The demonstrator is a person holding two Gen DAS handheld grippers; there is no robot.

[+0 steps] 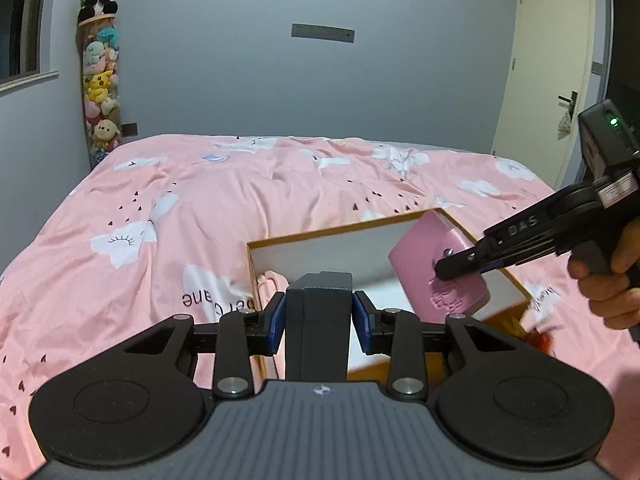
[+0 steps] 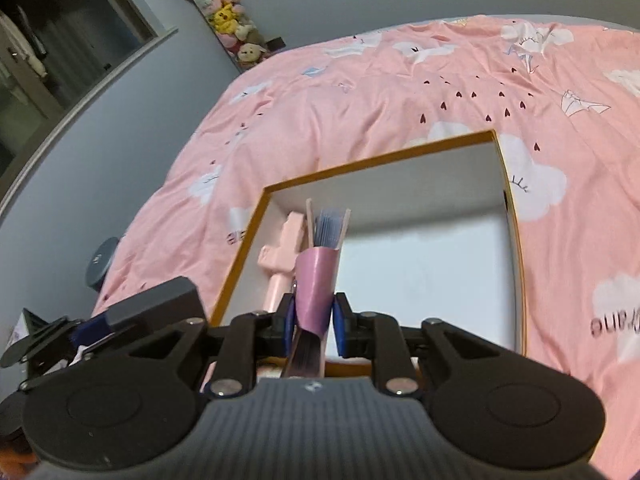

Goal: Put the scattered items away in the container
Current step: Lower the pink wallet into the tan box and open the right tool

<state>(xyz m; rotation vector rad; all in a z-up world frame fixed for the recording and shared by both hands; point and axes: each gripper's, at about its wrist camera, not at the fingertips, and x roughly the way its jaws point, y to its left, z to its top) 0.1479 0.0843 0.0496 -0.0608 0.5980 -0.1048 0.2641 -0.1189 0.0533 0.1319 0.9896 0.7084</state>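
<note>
At the left of the box (image 2: 516, 248) on the bed (image 1: 200, 200), a pale pink item (image 2: 282, 252) is already stowed. A dark grey block (image 1: 319, 320) is clamped by the left gripper (image 1: 319, 322) at the box's near edge, while a pink notebook (image 1: 432, 276) is pinched by the right gripper (image 2: 313, 326) above the interior. Both are judged not yet deposited, and something red-orange (image 1: 536, 338), too blurred to identify, is seen outside at the near right.

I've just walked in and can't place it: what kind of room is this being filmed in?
Most likely a bedroom in a home. A bed with a pink cloud-print duvet fills most of the view, a tall column of plush toys stands in the corner, and a plain interior door is at the side.
</note>
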